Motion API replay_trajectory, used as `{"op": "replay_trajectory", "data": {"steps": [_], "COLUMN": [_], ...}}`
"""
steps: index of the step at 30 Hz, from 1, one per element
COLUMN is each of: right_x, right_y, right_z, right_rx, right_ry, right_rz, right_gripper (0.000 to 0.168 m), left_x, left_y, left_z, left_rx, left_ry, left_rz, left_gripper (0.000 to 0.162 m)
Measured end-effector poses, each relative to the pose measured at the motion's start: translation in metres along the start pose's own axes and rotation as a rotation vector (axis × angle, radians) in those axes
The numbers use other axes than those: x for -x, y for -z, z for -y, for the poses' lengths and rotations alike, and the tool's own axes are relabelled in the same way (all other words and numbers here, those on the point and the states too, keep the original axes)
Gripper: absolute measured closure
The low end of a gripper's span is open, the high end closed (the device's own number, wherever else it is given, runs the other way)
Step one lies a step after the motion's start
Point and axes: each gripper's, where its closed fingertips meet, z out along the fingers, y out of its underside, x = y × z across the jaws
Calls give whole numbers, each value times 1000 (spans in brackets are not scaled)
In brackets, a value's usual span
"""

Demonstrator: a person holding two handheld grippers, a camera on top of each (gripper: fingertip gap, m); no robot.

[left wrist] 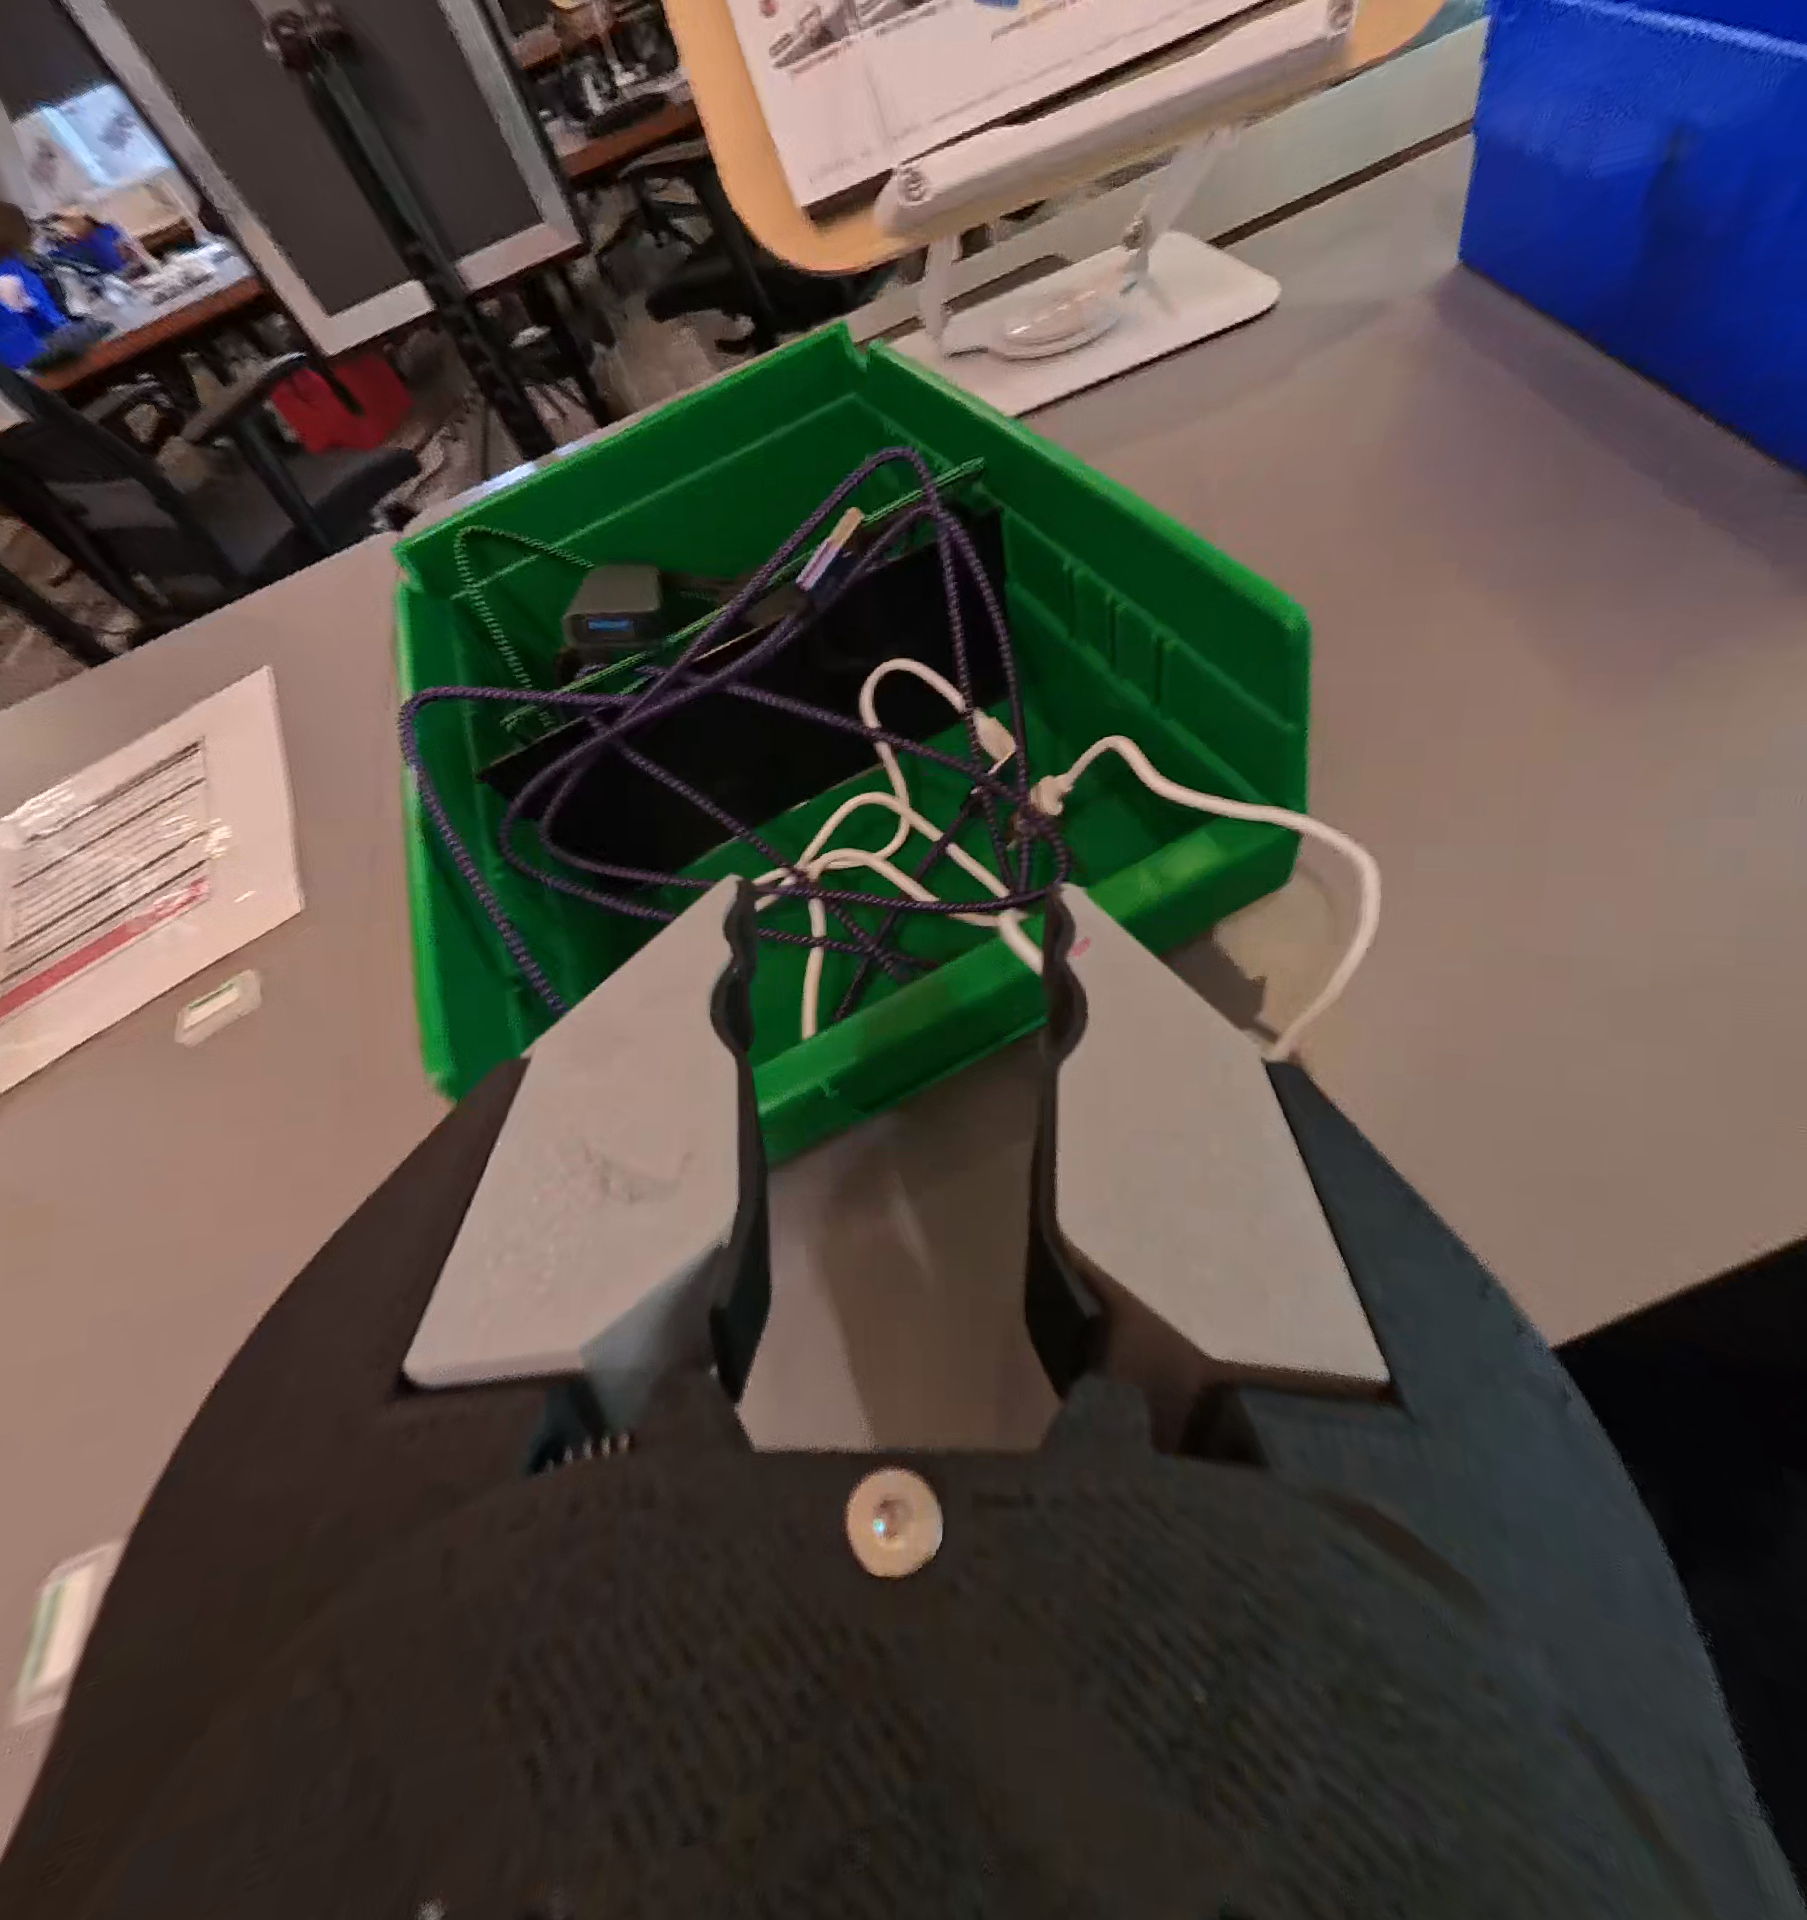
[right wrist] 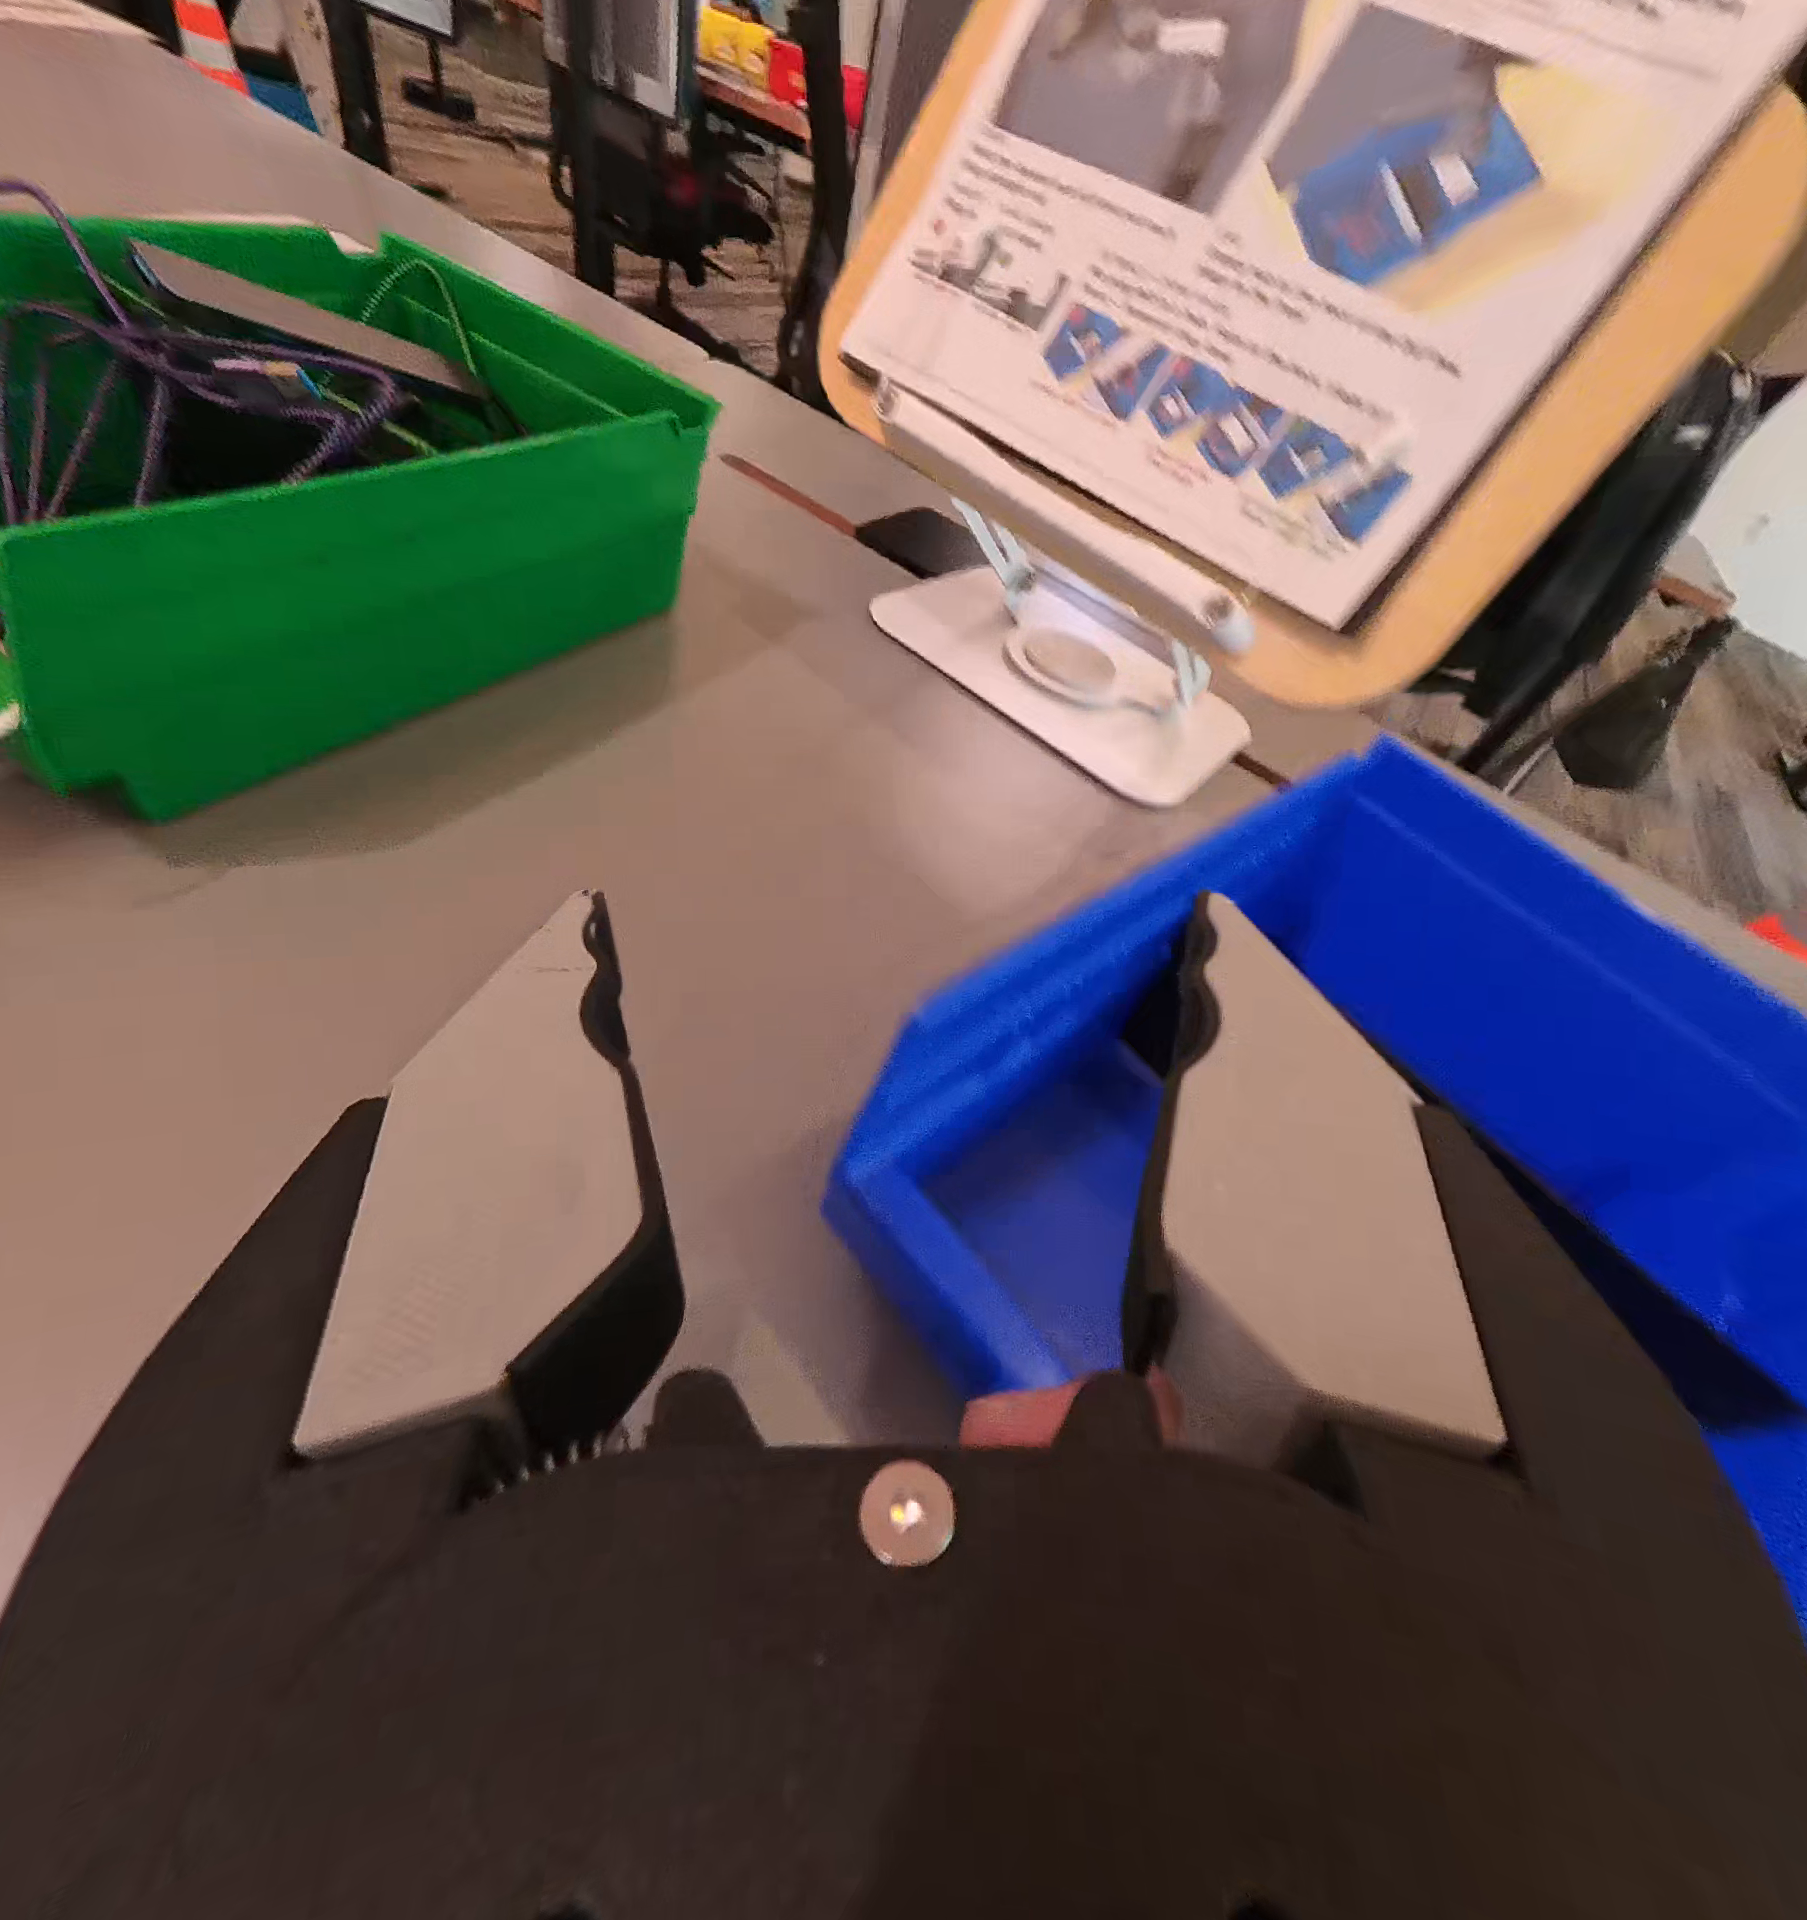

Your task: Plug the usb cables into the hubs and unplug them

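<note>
Left gripper (left wrist: 894,914) open over green bin (left wrist: 1169,613), purple braided cable (left wrist: 608,790) tangled with white cable (left wrist: 1335,862). Right gripper (right wrist: 894,925) open, empty, blue bin (right wrist: 1501,1039) underneath.

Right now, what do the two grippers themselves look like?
Both look alike. The left gripper and the right gripper each have a broad, textured black body with a silver screw in the middle. Each has two flat grey wedge-shaped fingers tapering to a point, lined inside with wavy-edged black pads. No cables or sleeves are visible.
</note>
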Motion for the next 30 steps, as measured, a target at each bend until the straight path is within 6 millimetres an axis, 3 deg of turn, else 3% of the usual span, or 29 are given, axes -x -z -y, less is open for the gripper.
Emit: {"op": "replay_trajectory", "data": {"steps": [3,7,11,13,16,20,22,25,27,30], "right_x": [10,-16,-39,-48,-77,-101,-84,-28,5,32], "right_y": [-37,-57,-46,-35,-9,24,30,24,8,-29], "right_z": [16,-8,-48,-58,-72,-79,-62,-21,-4,6], "right_rx": [20,168,325,334,375,369,281,98,16,-32], "right_ry": [78,261,330,284,278,173,96,-19,-67,-97], "right_rz": [-30,-249,-297,-287,-383,-435,-337,-59,97,193], "right_gripper": [63,71,74,79,81,81,81,80,79,78], "left_x": [13,15,12,8,3,-3,-6,-17,-26,-34], "left_y": [11,16,6,-1,-6,-3,-2,-3,-4,-5], "left_z": [-3,-8,-13,-17,-22,-10,1,15,20,27], "left_rx": [-5,-9,3,16,42,13,-11,-39,-48,-60], "left_ry": [30,64,81,86,80,71,67,52,33,5], "left_rz": [50,40,11,-9,-19,-27,-31,-57,-71,-80], "left_gripper": [110,110,110,110,110,111,111,110,110,110]}}
